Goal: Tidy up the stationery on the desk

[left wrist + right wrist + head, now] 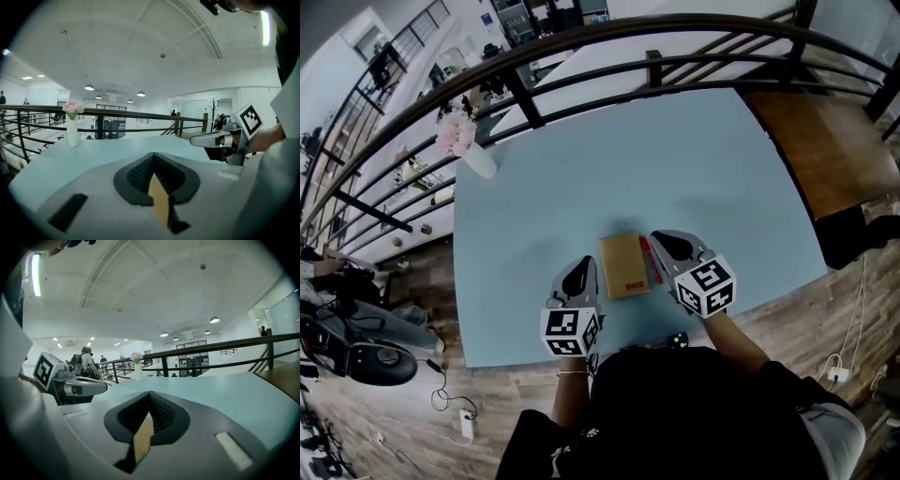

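Observation:
A brown notebook [623,265] lies flat on the light blue desk [675,169], near its front edge. A red pen [648,259] lies along the notebook's right side. My left gripper [579,268] rests just left of the notebook with its jaws shut. My right gripper [664,242] sits just right of the pen, jaws also shut. In the left gripper view the black pads [140,174] meet, with a tan sliver in the slit; the right gripper [208,139] shows across from it. The right gripper view shows the same between its pads [161,414], with the left gripper [89,387] opposite.
A white vase with pink flowers [474,154] stands at the desk's far left corner. A black railing [609,70] runs behind the desk. A brown wooden table [825,150] adjoins at the right. A small dark item [676,340] sits at the front edge.

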Action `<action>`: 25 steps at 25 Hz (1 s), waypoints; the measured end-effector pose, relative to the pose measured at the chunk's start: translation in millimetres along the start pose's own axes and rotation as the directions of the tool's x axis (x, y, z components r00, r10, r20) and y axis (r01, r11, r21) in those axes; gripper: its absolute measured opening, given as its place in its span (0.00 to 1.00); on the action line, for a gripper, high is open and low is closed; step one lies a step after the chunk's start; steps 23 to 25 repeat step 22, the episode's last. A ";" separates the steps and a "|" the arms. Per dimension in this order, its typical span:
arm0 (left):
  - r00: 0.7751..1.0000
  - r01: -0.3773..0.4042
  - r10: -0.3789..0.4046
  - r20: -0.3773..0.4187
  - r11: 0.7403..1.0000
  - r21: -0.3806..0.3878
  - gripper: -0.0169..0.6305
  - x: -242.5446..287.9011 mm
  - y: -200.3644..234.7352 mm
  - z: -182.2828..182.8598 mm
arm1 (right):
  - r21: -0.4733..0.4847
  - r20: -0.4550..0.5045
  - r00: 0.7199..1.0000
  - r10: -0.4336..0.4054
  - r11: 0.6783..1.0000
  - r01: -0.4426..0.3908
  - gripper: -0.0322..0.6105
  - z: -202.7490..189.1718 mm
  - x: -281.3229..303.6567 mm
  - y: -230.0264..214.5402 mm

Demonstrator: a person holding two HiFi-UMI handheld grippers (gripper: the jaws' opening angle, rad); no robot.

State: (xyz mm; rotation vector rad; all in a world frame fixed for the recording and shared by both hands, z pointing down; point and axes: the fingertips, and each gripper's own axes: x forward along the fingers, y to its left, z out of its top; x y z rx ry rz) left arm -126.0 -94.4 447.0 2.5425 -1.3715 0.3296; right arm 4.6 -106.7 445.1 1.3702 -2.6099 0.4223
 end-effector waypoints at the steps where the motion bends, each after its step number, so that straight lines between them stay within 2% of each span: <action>1: 1.000 0.004 -0.004 -0.002 1.000 0.001 0.02 -0.1 -0.5 0.4 | 0.004 0.001 1.000 -0.001 1.000 0.001 0.07 0.7 -0.7 0.0; 6: 1.000 0.016 -0.016 0.005 1.000 0.000 0.02 0.1 -4.8 2.5 | 0.016 0.008 1.000 -0.015 1.000 0.015 0.07 1.3 -7.1 -1.5; 9: 0.999 0.026 -0.026 -0.020 1.000 -0.002 0.02 -2.2 -8.3 -1.7 | 0.022 0.015 1.000 -0.026 0.999 0.026 0.07 2.1 -12.4 -2.1; 13: 1.000 0.030 -0.030 0.008 1.000 0.002 0.02 -4.3 -9.9 -0.1 | 0.026 0.018 0.999 -0.033 0.999 0.032 0.07 -0.4 -15.4 -0.4; 25: 1.000 0.018 -0.018 0.017 1.000 0.000 0.02 -5.5 -7.4 -0.1 | 0.030 0.023 0.999 -0.026 0.999 0.025 0.07 1.5 -14.5 -0.3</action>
